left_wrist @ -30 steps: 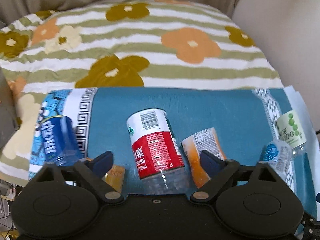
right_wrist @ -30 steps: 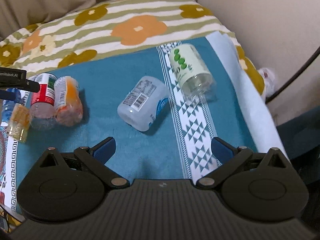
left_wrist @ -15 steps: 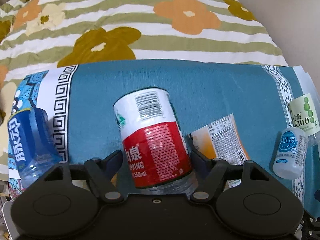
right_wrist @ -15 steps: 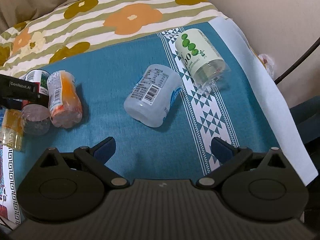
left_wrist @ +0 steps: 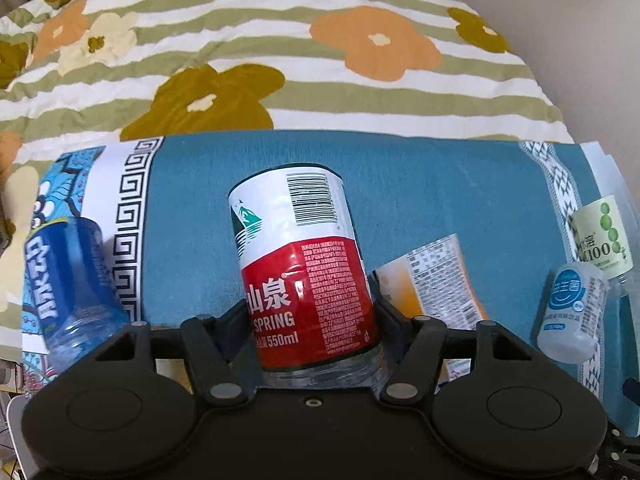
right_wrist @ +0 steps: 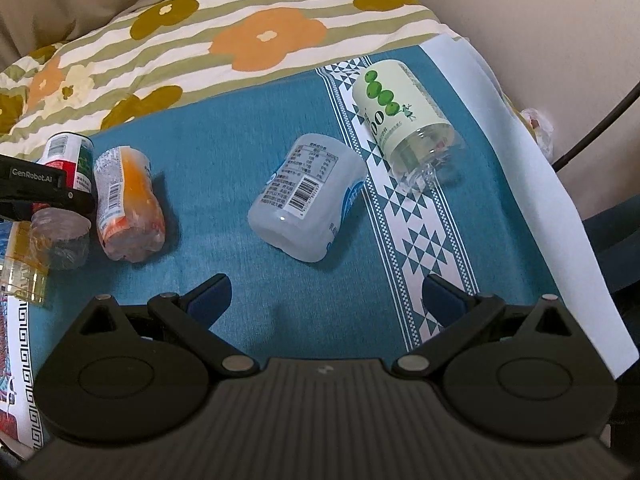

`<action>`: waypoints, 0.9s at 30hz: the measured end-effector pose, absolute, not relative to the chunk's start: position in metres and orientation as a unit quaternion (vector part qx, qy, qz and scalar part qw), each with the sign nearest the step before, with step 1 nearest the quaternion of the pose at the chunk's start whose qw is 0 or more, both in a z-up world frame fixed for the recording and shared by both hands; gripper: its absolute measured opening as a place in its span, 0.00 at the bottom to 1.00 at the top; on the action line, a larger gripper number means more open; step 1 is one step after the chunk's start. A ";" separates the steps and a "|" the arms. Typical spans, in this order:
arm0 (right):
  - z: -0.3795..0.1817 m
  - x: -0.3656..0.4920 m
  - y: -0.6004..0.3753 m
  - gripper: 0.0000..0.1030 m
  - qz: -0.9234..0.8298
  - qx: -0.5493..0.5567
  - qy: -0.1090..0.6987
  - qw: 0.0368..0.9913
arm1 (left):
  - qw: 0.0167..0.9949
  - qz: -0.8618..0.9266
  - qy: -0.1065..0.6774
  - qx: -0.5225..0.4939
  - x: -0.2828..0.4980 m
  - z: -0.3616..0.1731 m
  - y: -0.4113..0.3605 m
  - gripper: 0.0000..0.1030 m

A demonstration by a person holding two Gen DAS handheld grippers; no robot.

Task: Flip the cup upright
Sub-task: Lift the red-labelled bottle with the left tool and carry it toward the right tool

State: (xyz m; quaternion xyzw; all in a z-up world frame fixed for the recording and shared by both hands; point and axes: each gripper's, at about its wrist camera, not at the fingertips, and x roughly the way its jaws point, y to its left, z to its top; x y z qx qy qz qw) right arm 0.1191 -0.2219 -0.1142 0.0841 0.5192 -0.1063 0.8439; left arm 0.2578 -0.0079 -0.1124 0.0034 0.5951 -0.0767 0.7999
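A red-and-white labelled cup (left_wrist: 300, 264), cut from a bottle, lies on its side on the teal cloth (left_wrist: 440, 192). My left gripper (left_wrist: 310, 320) is shut on its lower end, a finger on each side. In the right wrist view the same cup (right_wrist: 66, 156) shows at far left with the left gripper's finger (right_wrist: 44, 196) across it. My right gripper (right_wrist: 326, 300) is open and empty above the cloth (right_wrist: 224, 128), short of a pale blue-white cup (right_wrist: 308, 196) that lies on its side.
Other cups lie on their sides: an orange one (left_wrist: 432, 280), a blue one (left_wrist: 64, 280), a pale blue-white one (left_wrist: 572, 308), a green-dotted one (right_wrist: 400, 116). A flowered striped blanket (left_wrist: 280, 48) lies behind. The cloth's right edge drops off by the wall (right_wrist: 540, 20).
My left gripper has moved forward around the red-and-white cup and closed on it. My right gripper has shifted slightly and stays open.
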 end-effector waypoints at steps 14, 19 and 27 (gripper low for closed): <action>-0.086 0.089 -0.245 1.00 -0.061 0.064 0.482 0.872 | 0.830 -0.059 0.555 -0.016 0.196 -0.064 -0.027 0.67; -0.086 0.070 -0.264 1.00 -0.048 0.062 0.478 0.875 | 0.821 -0.068 0.566 -0.021 0.157 -0.073 -0.054 0.67; -0.103 0.043 -0.285 1.00 -0.023 0.054 0.487 0.871 | 0.802 -0.080 0.592 0.001 0.114 -0.110 -0.101 0.67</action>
